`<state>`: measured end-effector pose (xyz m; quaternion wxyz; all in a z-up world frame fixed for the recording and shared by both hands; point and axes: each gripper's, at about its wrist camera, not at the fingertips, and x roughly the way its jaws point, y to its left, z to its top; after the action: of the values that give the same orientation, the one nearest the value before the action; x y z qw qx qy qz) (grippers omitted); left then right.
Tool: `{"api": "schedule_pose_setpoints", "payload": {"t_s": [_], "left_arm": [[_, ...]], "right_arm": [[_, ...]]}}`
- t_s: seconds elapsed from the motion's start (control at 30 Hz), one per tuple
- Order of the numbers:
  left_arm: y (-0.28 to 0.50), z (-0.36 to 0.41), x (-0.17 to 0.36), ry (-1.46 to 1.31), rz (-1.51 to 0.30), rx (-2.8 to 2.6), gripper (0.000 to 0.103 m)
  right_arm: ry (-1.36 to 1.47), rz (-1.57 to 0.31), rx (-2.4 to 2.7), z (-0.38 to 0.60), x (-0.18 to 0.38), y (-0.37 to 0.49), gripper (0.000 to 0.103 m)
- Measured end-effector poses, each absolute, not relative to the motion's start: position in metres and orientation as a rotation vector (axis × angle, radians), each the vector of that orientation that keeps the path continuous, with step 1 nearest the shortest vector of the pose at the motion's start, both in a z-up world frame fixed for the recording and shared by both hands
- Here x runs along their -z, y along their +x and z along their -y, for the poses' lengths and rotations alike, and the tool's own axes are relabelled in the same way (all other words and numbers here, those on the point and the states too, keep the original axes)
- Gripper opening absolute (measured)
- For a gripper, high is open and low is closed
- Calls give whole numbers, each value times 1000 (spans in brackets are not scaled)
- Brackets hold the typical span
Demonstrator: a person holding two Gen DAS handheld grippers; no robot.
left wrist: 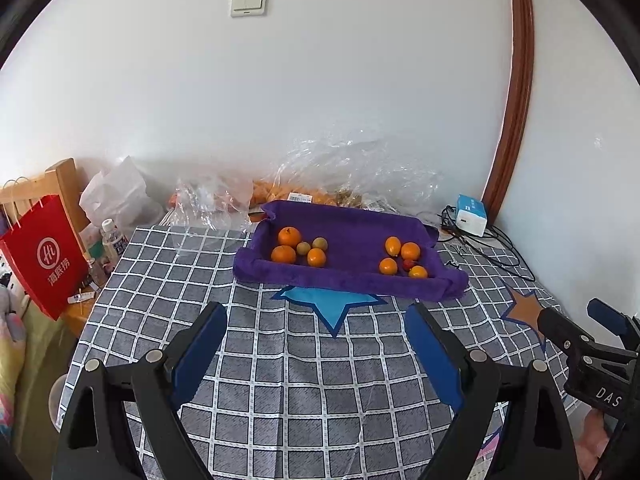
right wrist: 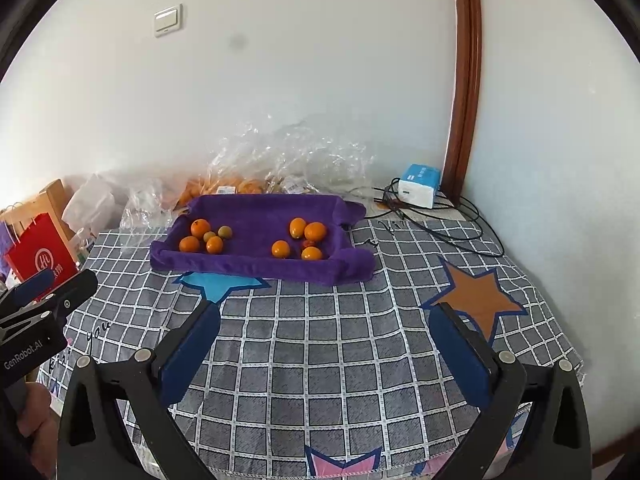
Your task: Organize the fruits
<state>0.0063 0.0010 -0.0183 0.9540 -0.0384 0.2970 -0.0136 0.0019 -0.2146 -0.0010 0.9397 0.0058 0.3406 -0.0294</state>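
A purple cloth tray (left wrist: 352, 280) (right wrist: 256, 266) lies on the checked tablecloth near the wall. Its left end holds three oranges (left wrist: 283, 254) (right wrist: 189, 244) and two small greenish fruits (left wrist: 303, 247) (right wrist: 225, 232). Its right end holds several oranges (left wrist: 410, 251) (right wrist: 315, 231) and one small red fruit (left wrist: 407, 265) (right wrist: 307, 244). My left gripper (left wrist: 316, 316) hovers over the cloth in front of the tray, open and empty. My right gripper (right wrist: 326, 316) is also open and empty, short of the tray. Each gripper shows at the edge of the other's view.
Clear plastic bags (left wrist: 352, 168) with more orange fruit sit behind the tray against the wall. A white and blue box (left wrist: 472, 216) with black cables lies at the back right. A red paper bag (left wrist: 44, 252), bottles and a wooden chair stand off the table's left edge.
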Motion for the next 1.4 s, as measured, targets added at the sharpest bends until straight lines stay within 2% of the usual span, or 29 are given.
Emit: {"api": "schedule_pose_setpoints", "payload": {"t_s": [1.4], "left_arm": [[4, 1, 17, -59, -600, 8, 91]], "right_arm": [[18, -696, 70, 215, 2, 1, 102]]}}
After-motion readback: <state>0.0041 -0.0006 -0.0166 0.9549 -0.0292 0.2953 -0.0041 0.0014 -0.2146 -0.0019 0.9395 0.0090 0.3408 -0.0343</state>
